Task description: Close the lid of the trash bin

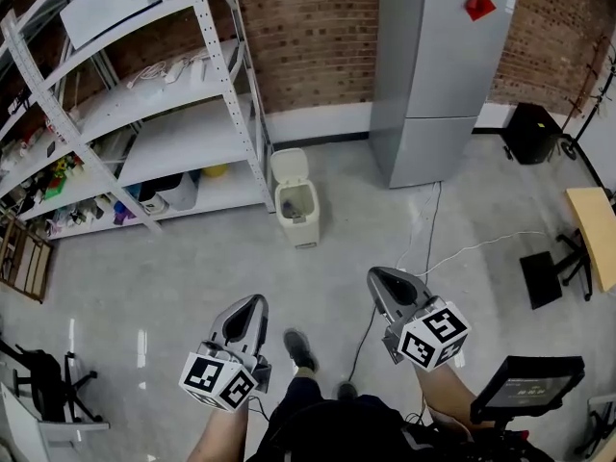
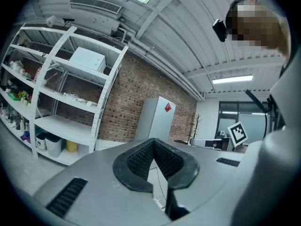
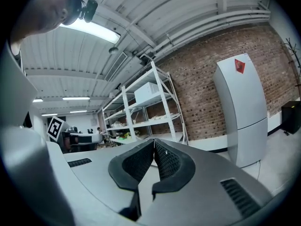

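We hold the left gripper (image 1: 252,308) at the lower middle of the head view and the right gripper (image 1: 380,279) just to its right, both well apart from the trash bin (image 1: 297,212). On each, the jaws are pressed together at the tips with nothing between them. The bin stands on the grey floor (image 1: 192,268) near the frame's centre, just beside the foot of the white shelving rack (image 1: 173,114) and left of the grey refrigerator (image 1: 438,75). Its lid (image 1: 288,166) is tipped up at the back, leaving the mouth open.
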Demonstrator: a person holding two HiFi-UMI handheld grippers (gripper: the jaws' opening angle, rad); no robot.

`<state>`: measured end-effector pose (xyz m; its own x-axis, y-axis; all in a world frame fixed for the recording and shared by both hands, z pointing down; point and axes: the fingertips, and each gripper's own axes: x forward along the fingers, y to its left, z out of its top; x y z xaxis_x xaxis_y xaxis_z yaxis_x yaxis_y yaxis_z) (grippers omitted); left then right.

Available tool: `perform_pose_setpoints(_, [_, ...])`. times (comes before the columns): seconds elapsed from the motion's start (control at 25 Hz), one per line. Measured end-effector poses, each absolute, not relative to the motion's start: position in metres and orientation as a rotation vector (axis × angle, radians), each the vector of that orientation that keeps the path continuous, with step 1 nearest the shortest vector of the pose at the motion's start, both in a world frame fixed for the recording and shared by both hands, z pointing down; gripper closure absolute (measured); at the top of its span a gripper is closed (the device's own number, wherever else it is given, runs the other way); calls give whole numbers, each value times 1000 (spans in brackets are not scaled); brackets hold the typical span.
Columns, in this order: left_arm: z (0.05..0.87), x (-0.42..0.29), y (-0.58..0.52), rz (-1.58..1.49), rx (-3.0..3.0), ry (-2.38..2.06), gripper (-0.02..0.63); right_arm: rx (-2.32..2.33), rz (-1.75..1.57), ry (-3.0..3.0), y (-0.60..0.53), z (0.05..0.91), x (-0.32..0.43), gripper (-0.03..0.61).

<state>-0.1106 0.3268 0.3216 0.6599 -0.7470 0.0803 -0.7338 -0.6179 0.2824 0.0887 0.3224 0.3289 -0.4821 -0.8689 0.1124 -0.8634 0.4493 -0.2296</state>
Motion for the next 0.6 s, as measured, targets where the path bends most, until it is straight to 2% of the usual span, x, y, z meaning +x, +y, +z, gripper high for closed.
perform_pose_setpoints(0.6, [322,-162,83,-164,2618,-1155,615,-1693,-363,2674,91,323,41,571])
